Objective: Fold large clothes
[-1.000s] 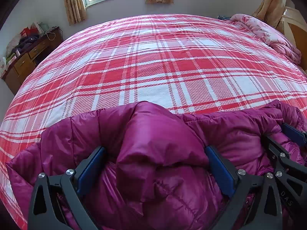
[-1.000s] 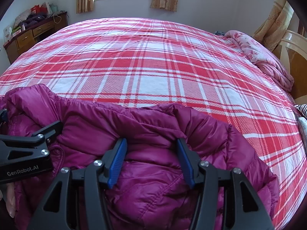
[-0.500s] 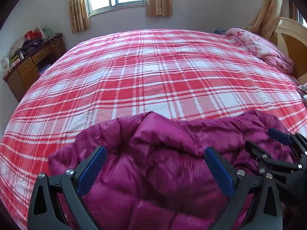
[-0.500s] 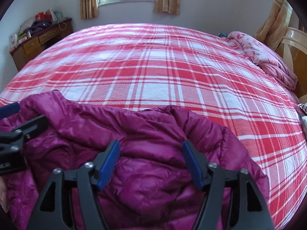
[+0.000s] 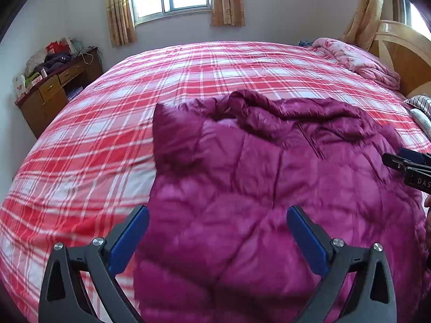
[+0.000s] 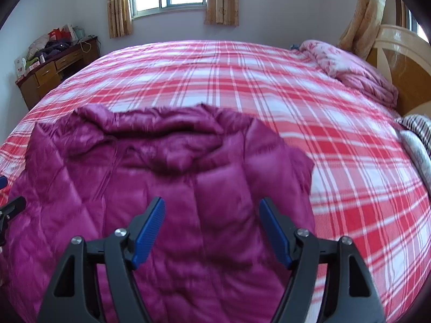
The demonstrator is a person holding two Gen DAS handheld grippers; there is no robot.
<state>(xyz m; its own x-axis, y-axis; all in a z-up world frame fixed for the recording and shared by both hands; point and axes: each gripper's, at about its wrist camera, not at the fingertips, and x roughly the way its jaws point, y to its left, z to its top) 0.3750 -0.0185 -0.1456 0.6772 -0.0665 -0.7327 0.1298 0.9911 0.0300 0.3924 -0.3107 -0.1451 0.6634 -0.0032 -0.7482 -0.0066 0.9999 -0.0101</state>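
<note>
A magenta quilted puffer jacket [image 5: 242, 188] lies spread on the red and white plaid bed cover [image 5: 107, 134], its collar bunched at the far end. My left gripper [image 5: 217, 211] hovers open above the jacket's near left part, with nothing pinched between its blue pads. My right gripper [image 6: 212, 202] is open too, above the near right part of the jacket [image 6: 175, 175], clear of the fabric. The right gripper's tip [image 5: 404, 161] shows at the right edge of the left wrist view. The left gripper's tip [image 6: 10, 207] shows at the left edge of the right wrist view.
A wooden dresser [image 5: 54, 88] piled with clutter stands at the far left by the wall. A pink folded quilt [image 5: 358, 62] lies at the far right against the wooden headboard [image 5: 398, 53]. A striped pillow [image 6: 417, 126] sits at the right edge. Plaid cover surrounds the jacket.
Both grippers have drawn back and risen away from the jacket, letting its bunched fabric go. The jacket now lies flatter on the bed. The right jaws have widened.
</note>
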